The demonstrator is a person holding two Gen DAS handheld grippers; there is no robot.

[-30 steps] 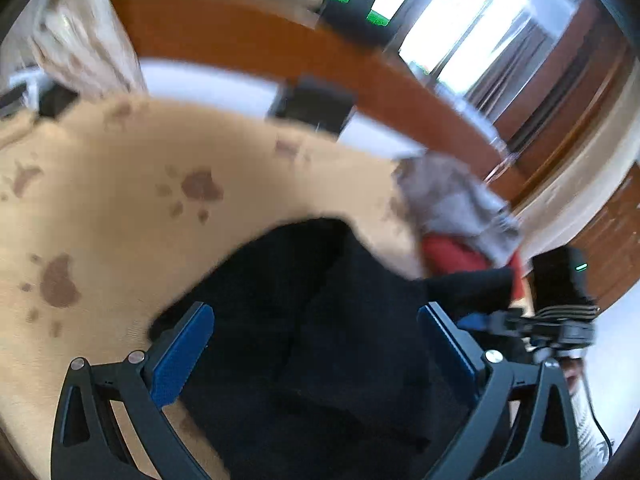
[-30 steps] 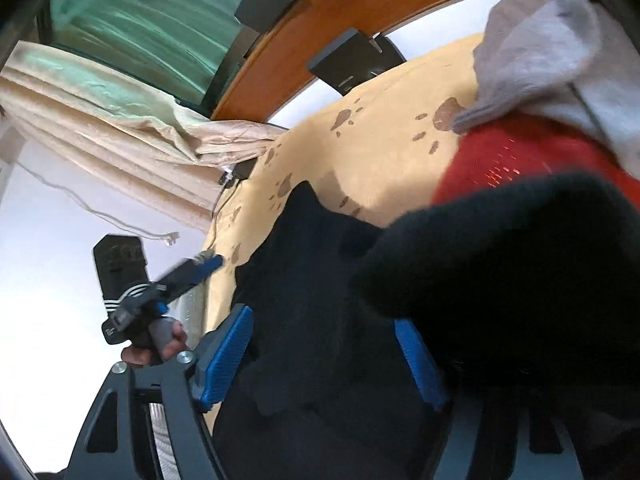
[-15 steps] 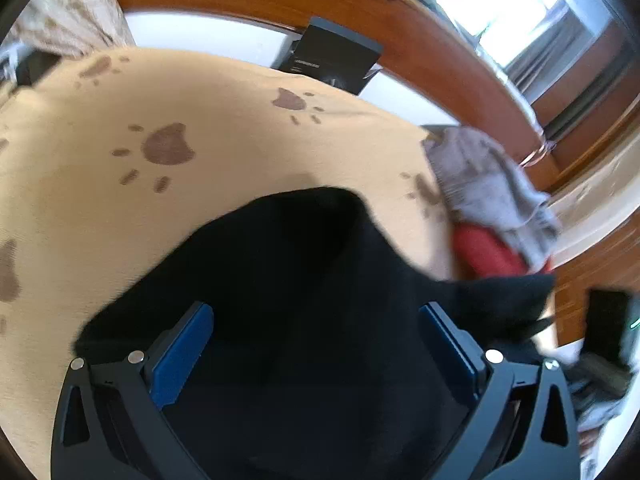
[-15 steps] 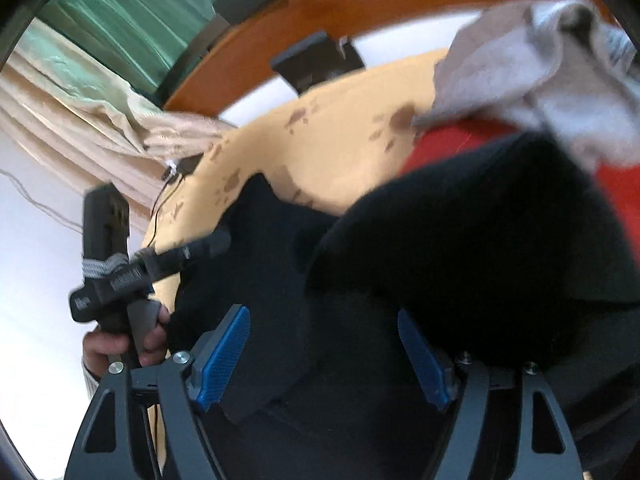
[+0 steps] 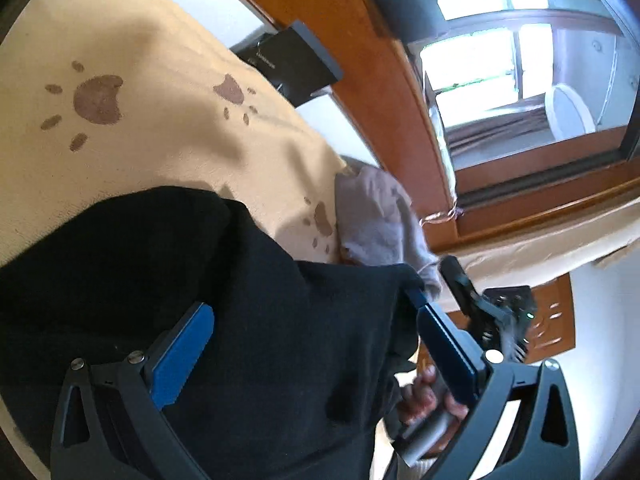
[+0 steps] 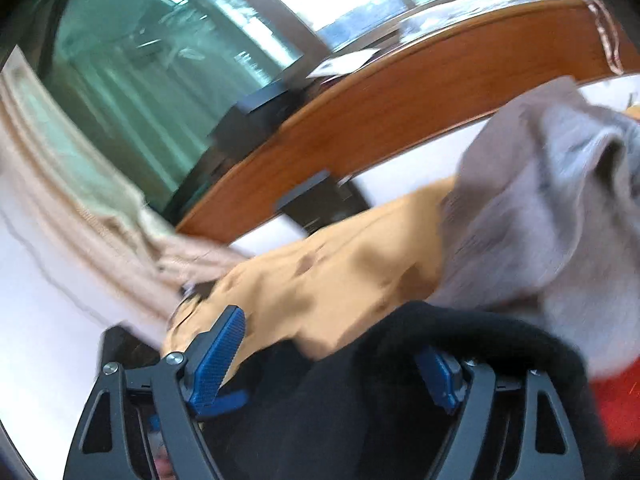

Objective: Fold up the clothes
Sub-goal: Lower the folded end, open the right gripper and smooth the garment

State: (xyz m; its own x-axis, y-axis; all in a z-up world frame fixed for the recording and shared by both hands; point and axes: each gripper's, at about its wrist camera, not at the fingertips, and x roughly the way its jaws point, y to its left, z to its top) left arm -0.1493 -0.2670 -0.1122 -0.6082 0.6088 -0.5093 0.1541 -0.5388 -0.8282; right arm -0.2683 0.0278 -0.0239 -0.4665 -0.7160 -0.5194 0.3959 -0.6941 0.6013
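Note:
A black garment lies bunched on a tan blanket with brown paw prints. My left gripper hovers over it, open, its blue pads wide apart and pressing nothing. In the right wrist view the black garment fills the bottom, and a fold of it drapes over the right finger. My right gripper has its jaws opening, with black cloth low between them and no pad pressing it. A grey garment sits on a red one at the right.
A curved wooden rail borders the far side, with a black box leaning against it and windows beyond. The grey garment lies at the blanket's far edge. A person's hand grips the other gripper's handle at lower right.
The left view has rolled and swung right along the black garment. The right gripper has lifted and tilted up, so the black fold now sits lower in its view and the jaws stand slightly wider.

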